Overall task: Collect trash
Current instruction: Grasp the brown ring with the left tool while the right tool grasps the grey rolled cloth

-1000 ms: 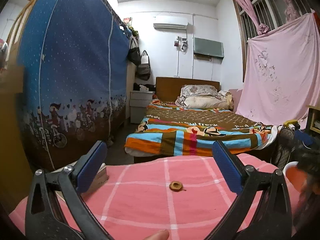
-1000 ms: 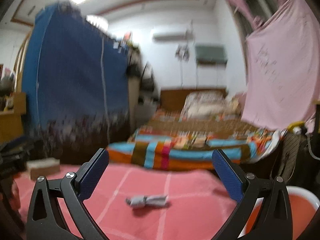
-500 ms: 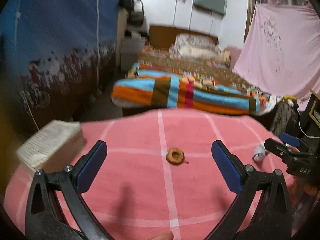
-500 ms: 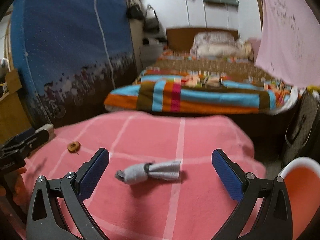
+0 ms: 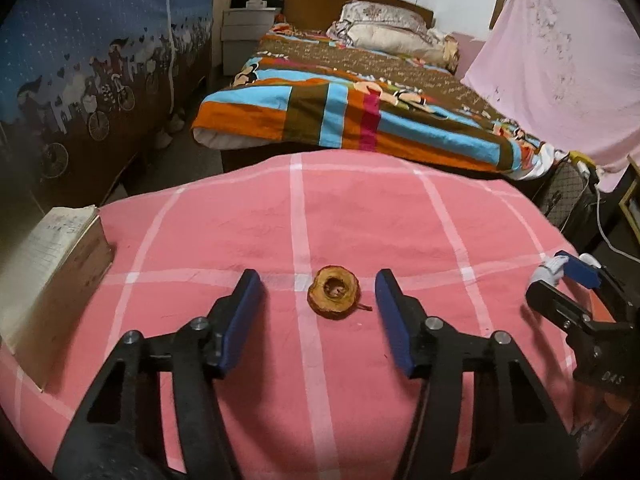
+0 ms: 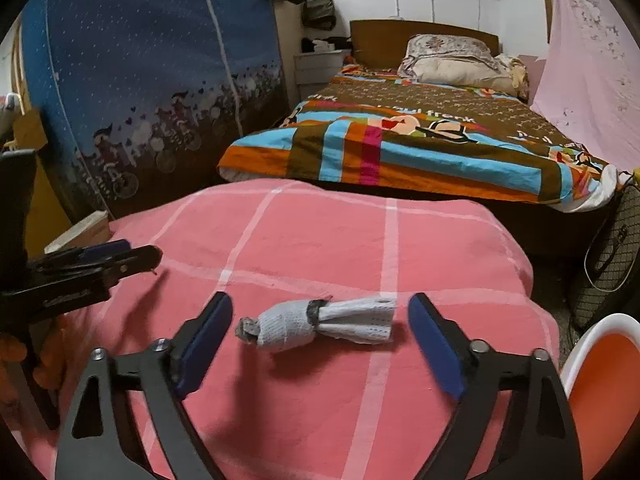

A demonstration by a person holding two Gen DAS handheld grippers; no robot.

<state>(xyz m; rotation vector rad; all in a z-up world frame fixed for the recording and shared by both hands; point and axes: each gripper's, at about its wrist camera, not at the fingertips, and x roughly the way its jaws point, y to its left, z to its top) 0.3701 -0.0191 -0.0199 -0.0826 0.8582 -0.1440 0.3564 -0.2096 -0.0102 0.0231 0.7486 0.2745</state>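
A brown dried apple core [image 5: 333, 292] lies on the pink checked cloth [image 5: 360, 220]. My left gripper [image 5: 318, 300] is open, its blue pads either side of the core, close to it but apart. A white foam net wrapper with a dark stub [image 6: 316, 324] lies on the same cloth. My right gripper [image 6: 320, 324] is open around the wrapper, not touching it. The right gripper also shows at the right edge of the left wrist view [image 5: 576, 300], and the left gripper at the left of the right wrist view [image 6: 92, 264].
A cardboard box with a paper on top [image 5: 48, 280] sits at the table's left edge. An orange bin with a white rim [image 6: 600, 392] stands at the lower right. A bed with a striped blanket [image 5: 360, 108] lies beyond, a blue wardrobe cover [image 5: 88, 60] to the left.
Both grippers have tilted down and moved in toward the table. The left jaws have narrowed around the apple core; the right jaws now straddle the foam wrapper.
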